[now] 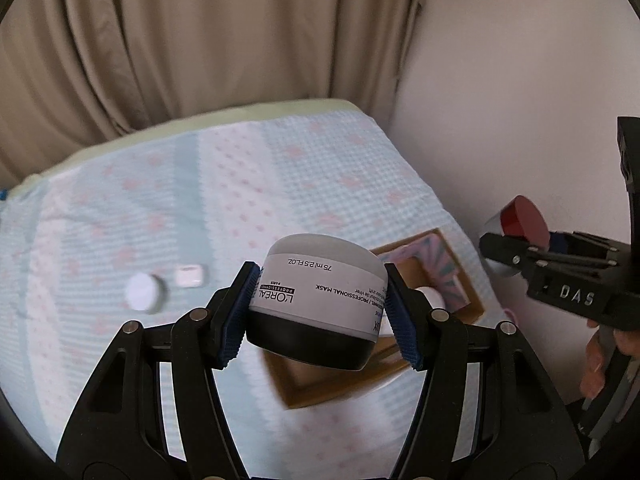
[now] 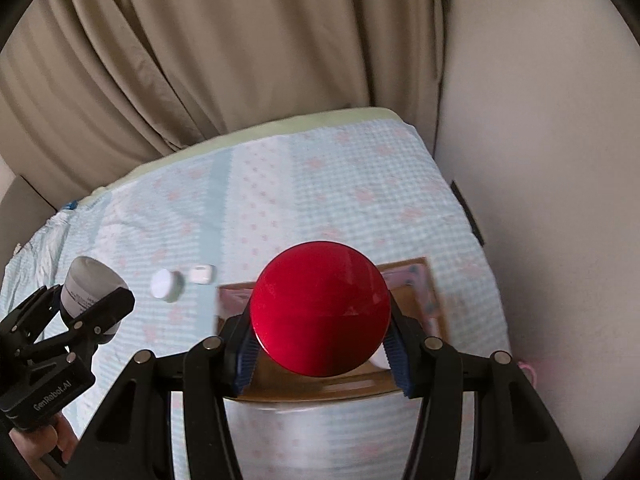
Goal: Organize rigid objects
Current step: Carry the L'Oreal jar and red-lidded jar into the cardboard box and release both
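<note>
My left gripper (image 1: 320, 280) is shut on a white jar with a black lid (image 1: 320, 300), held upside down above the bed. It hangs over the near left corner of a wooden tray (image 1: 304, 392) with a pink patterned lining. My right gripper (image 2: 320, 324) is shut on a container with a round red lid (image 2: 320, 304), above the same tray (image 2: 320, 388). The right gripper (image 1: 516, 248) and its red-lidded container (image 1: 528, 220) also show at the right edge of the left wrist view. The left gripper (image 2: 92, 300) and its jar (image 2: 90, 280) show at the left of the right wrist view.
On the checked blue and pink bedcover (image 1: 280, 180), left of the tray, lie a small white round jar (image 1: 142, 292) and a white earbud case (image 1: 190, 276). A white object (image 1: 434, 296) sits in the tray. Beige curtains (image 1: 200, 40) hang behind the bed and a wall (image 1: 520, 80) borders its right side.
</note>
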The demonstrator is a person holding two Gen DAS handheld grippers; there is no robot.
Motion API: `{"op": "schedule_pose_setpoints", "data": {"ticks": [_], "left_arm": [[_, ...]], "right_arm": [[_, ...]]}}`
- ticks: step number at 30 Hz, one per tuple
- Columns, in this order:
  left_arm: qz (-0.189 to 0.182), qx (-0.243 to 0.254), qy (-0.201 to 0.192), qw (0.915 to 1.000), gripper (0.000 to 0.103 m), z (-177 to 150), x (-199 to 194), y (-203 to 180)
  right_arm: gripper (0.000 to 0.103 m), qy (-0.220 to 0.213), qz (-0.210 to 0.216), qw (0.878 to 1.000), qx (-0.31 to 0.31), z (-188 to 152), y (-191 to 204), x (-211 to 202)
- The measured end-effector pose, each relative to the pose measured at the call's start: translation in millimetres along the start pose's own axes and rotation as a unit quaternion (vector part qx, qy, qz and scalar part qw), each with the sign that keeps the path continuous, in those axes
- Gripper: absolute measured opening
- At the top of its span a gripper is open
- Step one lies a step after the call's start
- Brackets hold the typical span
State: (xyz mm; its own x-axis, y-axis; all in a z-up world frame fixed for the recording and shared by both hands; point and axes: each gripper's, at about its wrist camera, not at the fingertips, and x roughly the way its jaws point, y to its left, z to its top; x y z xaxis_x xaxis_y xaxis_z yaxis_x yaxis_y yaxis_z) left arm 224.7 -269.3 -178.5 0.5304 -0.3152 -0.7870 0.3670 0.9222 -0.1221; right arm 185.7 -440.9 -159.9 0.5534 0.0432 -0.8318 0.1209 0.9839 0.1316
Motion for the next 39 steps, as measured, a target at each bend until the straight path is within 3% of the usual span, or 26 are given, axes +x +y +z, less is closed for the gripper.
{"op": "schedule_pose_setpoints", "data": {"ticks": [8, 18, 27, 28, 29, 30, 31, 33, 39], "left_arm": [[-0.018, 0.043, 0.060, 0.9971, 0.058, 5, 88, -45], [-0.018, 0.100, 0.162, 0.9815, 0.058, -18, 207, -59], [-0.035, 0.123, 0.211, 0.9692, 0.060, -28, 223, -63], [-0.031, 0.129, 0.207, 0.9694, 0.075, -28, 220, -66], [-0.027, 0.138, 0.194, 0.9709, 0.100, -26, 215, -68], [-0.027, 0.143, 0.188, 0.9714, 0.102, -25, 211, -70], [-0.028, 0.146, 0.178, 0.9728, 0.103, -24, 207, -71], [-0.024, 0.146, 0.175, 0.9734, 0.103, -22, 204, -70], [-0.023, 0.108, 0.177, 0.9780, 0.103, -20, 192, -56]], "right_arm": [[0.050, 0.048, -0.005, 0.998, 0.035, -2, -56, 57], [0.050, 0.108, 0.009, 0.991, 0.074, -20, -89, 147], [0.050, 0.124, 0.039, 0.985, 0.110, -17, -102, 174], [0.050, 0.123, 0.038, 0.985, 0.111, -16, -101, 175], [0.051, 0.124, 0.041, 0.985, 0.116, -16, -103, 175], [0.059, 0.121, 0.045, 0.984, 0.124, -17, -104, 174], [0.079, 0.112, 0.052, 0.983, 0.135, -17, -106, 172], [0.102, 0.101, 0.088, 0.980, 0.146, -16, -106, 171], [0.103, 0.098, 0.068, 0.987, 0.111, -17, -98, 164]]}}
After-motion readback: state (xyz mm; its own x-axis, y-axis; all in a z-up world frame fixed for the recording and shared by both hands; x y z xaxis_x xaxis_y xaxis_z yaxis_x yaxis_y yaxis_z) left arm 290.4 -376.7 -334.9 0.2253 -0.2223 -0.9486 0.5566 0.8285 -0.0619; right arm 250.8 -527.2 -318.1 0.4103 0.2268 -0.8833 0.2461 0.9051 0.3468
